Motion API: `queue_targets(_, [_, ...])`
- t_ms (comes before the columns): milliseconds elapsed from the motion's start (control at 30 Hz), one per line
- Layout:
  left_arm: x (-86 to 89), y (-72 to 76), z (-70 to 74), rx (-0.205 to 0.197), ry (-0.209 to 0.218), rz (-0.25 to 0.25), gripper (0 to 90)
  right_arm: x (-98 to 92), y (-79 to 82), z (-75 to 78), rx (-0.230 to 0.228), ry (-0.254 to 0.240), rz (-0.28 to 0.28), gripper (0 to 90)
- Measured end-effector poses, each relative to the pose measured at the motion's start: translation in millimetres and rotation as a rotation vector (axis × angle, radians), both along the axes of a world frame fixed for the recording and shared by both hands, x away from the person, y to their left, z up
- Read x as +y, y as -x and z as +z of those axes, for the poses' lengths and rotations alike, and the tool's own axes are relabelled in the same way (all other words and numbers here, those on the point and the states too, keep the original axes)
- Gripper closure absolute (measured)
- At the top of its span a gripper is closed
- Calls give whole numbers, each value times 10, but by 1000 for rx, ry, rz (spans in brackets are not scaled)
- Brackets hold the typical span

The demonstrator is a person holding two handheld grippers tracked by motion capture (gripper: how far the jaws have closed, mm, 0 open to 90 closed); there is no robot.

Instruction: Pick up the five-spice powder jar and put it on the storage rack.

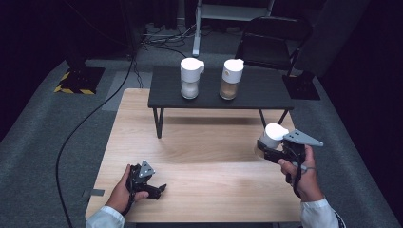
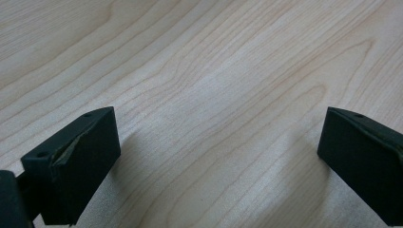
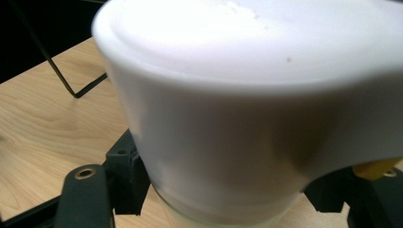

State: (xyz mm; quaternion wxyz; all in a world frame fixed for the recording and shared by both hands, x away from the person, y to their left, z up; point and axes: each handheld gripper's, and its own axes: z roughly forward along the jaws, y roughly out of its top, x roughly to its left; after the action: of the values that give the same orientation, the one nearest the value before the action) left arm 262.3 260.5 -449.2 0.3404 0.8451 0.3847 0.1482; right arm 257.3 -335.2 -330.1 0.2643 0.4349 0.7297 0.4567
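Three white-lidded jars are counted. Two stand upright, side by side but apart, on a low black shelf (image 1: 266, 95) at the table's twelve o'clock: the left jar (image 1: 191, 78) holds a pale white filling, the right jar (image 1: 231, 79) a tan one. Both are clear cylinders with smooth, rounded white lids that bear a spout. The third jar (image 1: 272, 137) is clamped in the right gripper (image 1: 267, 151) at about three o'clock on the wooden table (image 1: 199, 156), its jaws closed on the body just under the lid; the right gripper view shows the glossy white lid (image 3: 247, 85) close up. Two grippers are counted. The left gripper (image 1: 160, 188) lies at seven o'clock on the light, grained tabletop, its matte black jaws spread wide, nothing between them.
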Motion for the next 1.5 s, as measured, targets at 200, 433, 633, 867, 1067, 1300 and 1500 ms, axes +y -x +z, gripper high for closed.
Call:
queue_targets(200, [0,0,0,0,0,0,0,23,-34,89,-2,-4,-21,301])
queue_targets(433, [0,0,0,0,0,0,0,45,-72,180,-14,1,-41,301])
queue_targets(633, [0,0,0,0,0,0,0,65,-98,269,-8,10,-52,301])
queue_targets(867, [-2,2,-1,0,0,2,0,105,-98,354,-18,18,-70,301])
queue_targets(1067, [-2,1,1,0,-1,1,0,122,-121,419,-20,16,-86,301])
queue_targets(1300, [-2,2,-1,-1,0,1,0,130,-156,511,-31,10,-98,301])
queue_targets(1500, [0,0,0,0,0,0,0,139,-207,602,-38,5,-103,301])
